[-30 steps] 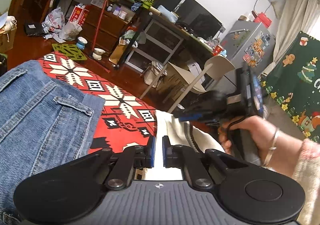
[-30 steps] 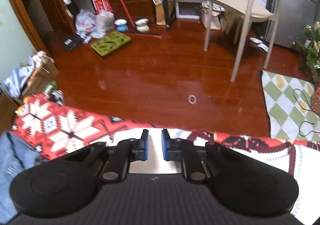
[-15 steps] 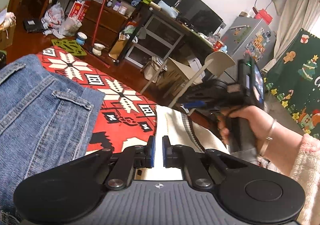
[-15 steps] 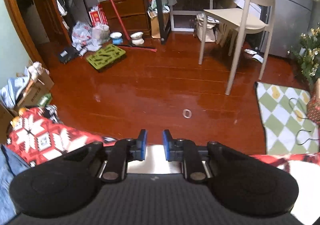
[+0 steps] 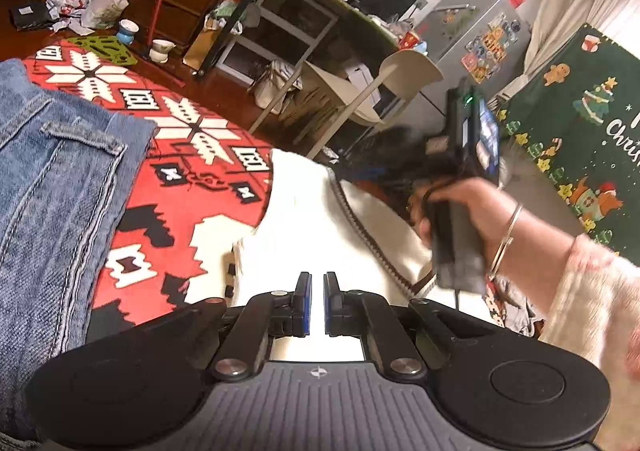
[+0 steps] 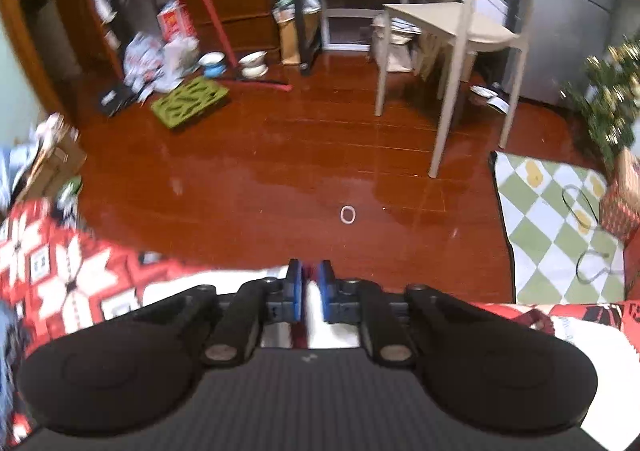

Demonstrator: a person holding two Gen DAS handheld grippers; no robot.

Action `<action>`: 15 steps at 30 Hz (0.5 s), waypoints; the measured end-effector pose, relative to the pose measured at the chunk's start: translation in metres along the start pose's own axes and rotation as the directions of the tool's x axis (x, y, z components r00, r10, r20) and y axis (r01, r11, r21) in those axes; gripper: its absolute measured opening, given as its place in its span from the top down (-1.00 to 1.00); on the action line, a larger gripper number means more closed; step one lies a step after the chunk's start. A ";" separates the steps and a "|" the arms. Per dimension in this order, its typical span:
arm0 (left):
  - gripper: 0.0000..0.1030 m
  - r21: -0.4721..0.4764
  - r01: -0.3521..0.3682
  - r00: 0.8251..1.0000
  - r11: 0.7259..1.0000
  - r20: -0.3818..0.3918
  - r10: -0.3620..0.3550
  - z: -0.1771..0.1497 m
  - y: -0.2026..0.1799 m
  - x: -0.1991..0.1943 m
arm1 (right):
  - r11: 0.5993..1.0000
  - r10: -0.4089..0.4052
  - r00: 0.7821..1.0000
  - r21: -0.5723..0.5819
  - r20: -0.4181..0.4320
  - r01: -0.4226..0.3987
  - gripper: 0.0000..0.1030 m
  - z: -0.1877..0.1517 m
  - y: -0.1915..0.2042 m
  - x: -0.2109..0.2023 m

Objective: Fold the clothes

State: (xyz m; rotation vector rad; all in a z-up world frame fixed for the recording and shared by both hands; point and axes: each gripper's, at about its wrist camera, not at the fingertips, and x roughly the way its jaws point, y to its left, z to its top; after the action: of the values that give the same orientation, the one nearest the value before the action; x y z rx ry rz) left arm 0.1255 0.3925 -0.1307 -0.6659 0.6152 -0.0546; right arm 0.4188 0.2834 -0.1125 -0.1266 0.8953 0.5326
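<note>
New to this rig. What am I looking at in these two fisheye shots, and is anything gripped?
There is no robot: a person holds a two-finger gripper in each hand, and a camera on each looks forward along its fingers. In the left wrist view the left gripper is nearly closed on a white garment, which lies on a red patterned blanket beside blue jeans. The person's hand holds the other tool. In the right wrist view the right gripper pinches the garment's edge; beyond are the wooden floor and a chair.
</note>
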 end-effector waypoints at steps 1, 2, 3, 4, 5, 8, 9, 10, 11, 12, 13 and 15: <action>0.89 0.000 0.003 1.000 1.000 -0.004 -0.003 -0.001 0.000 0.001 | 1.000 0.012 1.000 0.015 0.003 -0.012 0.67 0.001 -0.011 -0.007; 0.89 0.001 0.010 1.000 1.000 -0.008 -0.010 -0.002 -0.001 0.002 | 0.999 0.023 1.000 0.029 0.007 -0.024 0.66 0.002 -0.022 -0.015; 0.89 0.002 0.017 1.000 1.000 -0.012 -0.017 -0.003 -0.001 0.003 | 0.998 0.035 0.999 0.044 0.010 -0.036 0.66 0.003 -0.033 -0.022; 0.89 0.004 0.026 1.000 1.000 -0.017 -0.025 -0.004 -0.002 0.004 | 0.997 0.047 0.999 0.059 0.014 -0.047 0.66 0.003 -0.044 -0.029; 0.89 0.006 0.038 0.999 0.999 -0.025 -0.038 -0.005 -0.003 0.005 | 0.996 0.058 0.998 0.073 0.018 -0.059 0.66 0.004 -0.055 -0.036; 0.89 0.026 0.065 0.997 0.998 -0.049 -0.064 -0.008 -0.010 0.009 | 0.996 0.011 1.000 0.090 -0.008 -0.010 0.66 -0.006 -0.103 -0.058; 0.89 0.038 0.065 0.996 0.997 -0.058 -0.063 -0.010 -0.013 0.011 | 0.995 -0.016 1.000 0.098 -0.020 0.018 0.66 -0.013 -0.122 -0.064; 0.89 0.048 0.063 0.996 0.997 -0.066 -0.059 -0.011 -0.015 0.013 | 0.993 -0.043 0.999 0.105 -0.032 0.046 0.66 -0.019 -0.140 -0.070; 0.89 0.053 0.060 0.996 0.997 -0.072 -0.056 -0.013 -0.016 0.014 | 0.990 -0.067 0.997 0.119 -0.030 0.071 0.66 -0.025 -0.159 -0.073; 0.89 0.057 0.058 0.996 0.997 -0.077 -0.053 -0.014 -0.017 0.016 | 0.987 -0.092 0.995 0.133 -0.029 0.095 0.66 -0.032 -0.178 -0.076; 0.89 0.060 0.055 0.996 0.997 -0.080 -0.050 -0.015 -0.018 0.017 | 0.982 -0.116 0.993 0.147 -0.028 0.119 0.65 -0.038 -0.196 -0.079; 0.89 0.065 0.050 0.995 0.997 -0.085 -0.045 -0.018 -0.019 0.018 | 0.970 -0.164 0.986 0.175 -0.026 0.166 0.59 -0.050 -0.233 -0.085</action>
State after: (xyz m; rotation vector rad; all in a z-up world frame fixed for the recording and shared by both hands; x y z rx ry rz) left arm 0.1337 0.3635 -0.1400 -0.6158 0.6749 -0.1471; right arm 0.4550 0.0329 -0.1050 -0.0418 0.9299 0.2958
